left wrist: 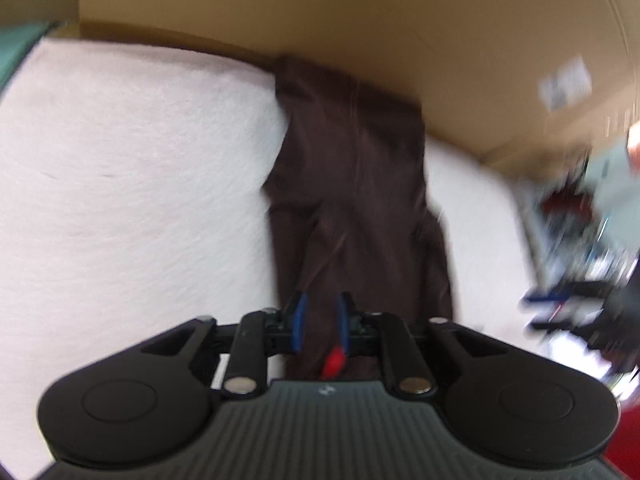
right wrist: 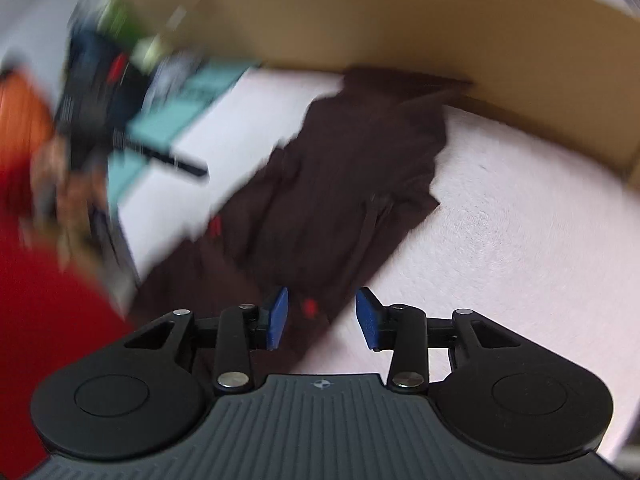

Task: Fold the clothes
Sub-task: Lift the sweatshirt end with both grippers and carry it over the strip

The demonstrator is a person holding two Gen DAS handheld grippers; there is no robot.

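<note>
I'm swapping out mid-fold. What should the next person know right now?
Left hand-held gripper: nearly closed around the near end of the brown garment; a firm pinch is not clear.
Right hand-held gripper: open, holding nothing, over the garment's near edge.
Garment: a long, narrow, rumpled strip on the white towel, its far end against the cardboard box.
Done: seemingly narrowed lengthwise.
Left: fold end to end, smooth flat.

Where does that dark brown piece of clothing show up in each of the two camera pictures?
Left wrist view: the dark brown garment runs up the middle, from the fingers to the cardboard box.
Right wrist view: the garment lies diagonally across the centre.
Shared landmark: the cardboard box behind it.
</note>
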